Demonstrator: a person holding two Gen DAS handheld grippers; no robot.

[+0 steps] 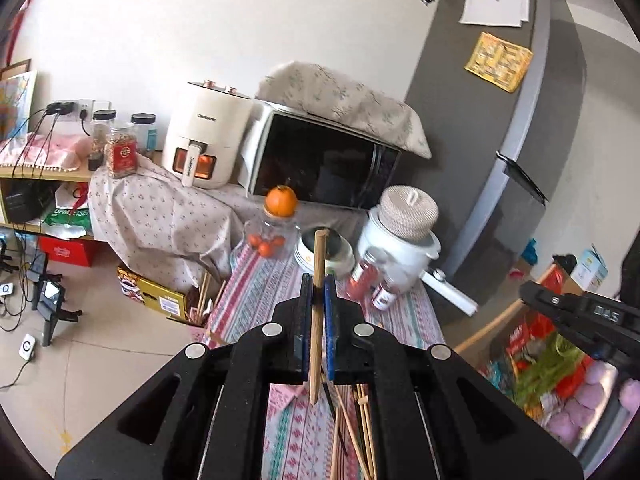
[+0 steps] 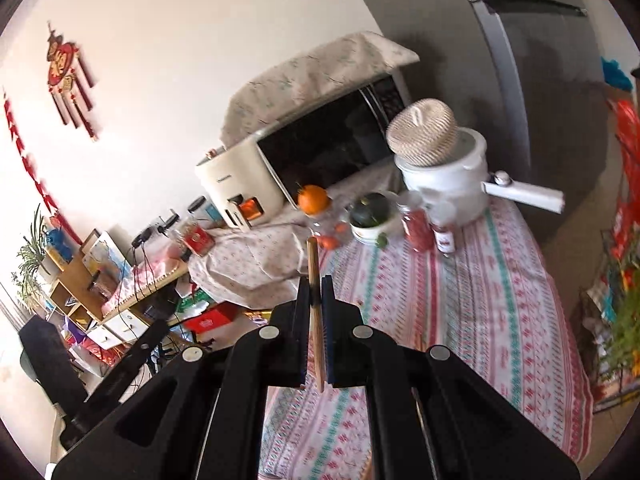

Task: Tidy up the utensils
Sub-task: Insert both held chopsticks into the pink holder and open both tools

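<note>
A: Left tongs (image 1: 318, 292): clamped on one pale wooden chopstick (image 1: 318, 312), square at the top, upright between the blue pads, sticking out above and below them.

B: Right tongs (image 2: 316, 300): likewise shut on a darker, striped wooden chopstick (image 2: 314, 300), near upright, tilted a little, thick end up.

A: Just below the left tongs, a loose heap of sticks (image 1: 352, 432) on the counter (image 1: 256, 300): thin, pale, crossing one another, one or two dark. Long axes mostly running away from the camera, fanned out.

B: Heap lies under and slightly right of the left tongs, so left hand nearer. Not visible from the right wrist at all.

A: Coming move, probably: bring the two held sticks side by side, both long axes parallel, thick ends the same way. Right tongs seen at the right edge of the left view, off to the side, well apart.

B: Cloth on the counter: woven look, pink, red and teal bands, soft, likely to let a round stick roll little.

A: Farther back: glass jar (image 1: 272, 236) with an orange (image 1: 281, 200) on top, stacked bowls (image 1: 324, 256), two red-filled bottles (image 1: 362, 280), white rice cooker (image 1: 396, 248) with a coiled woven lid.

B: Beyond, glossy black-fronted microwave (image 1: 324, 164) under a floral cloth, cream air fryer (image 1: 202, 136), grey fridge (image 1: 500, 120). No holder for the sticks clearly seen.
</note>
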